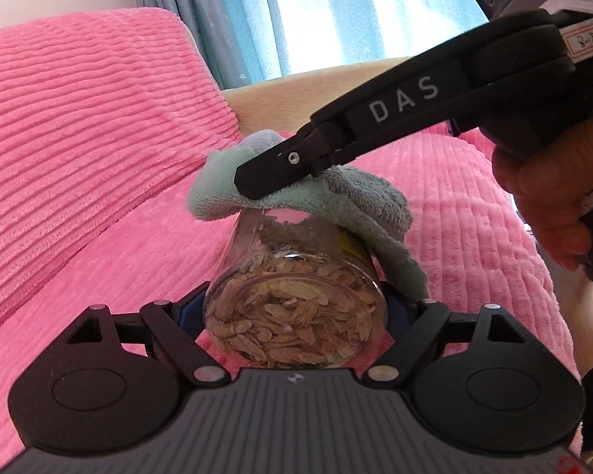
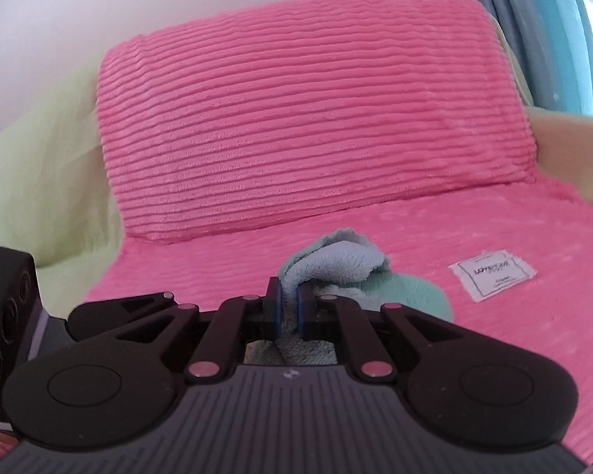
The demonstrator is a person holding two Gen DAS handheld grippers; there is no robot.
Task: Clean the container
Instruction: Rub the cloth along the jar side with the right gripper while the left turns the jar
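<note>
Two grippers, jar [image 1: 296,308], cloth [image 1: 328,201], pink cushion [image 2: 304,118]

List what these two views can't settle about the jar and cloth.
- Jar top or lid: left wrist view, hidden by the cloth and right gripper.
- Jar in the right wrist view: not visible, cloth and gripper body in front.
- Jar's yellow label: mostly covered by cloth, unreadable.
- Left gripper pads: hidden behind jar.
</note>
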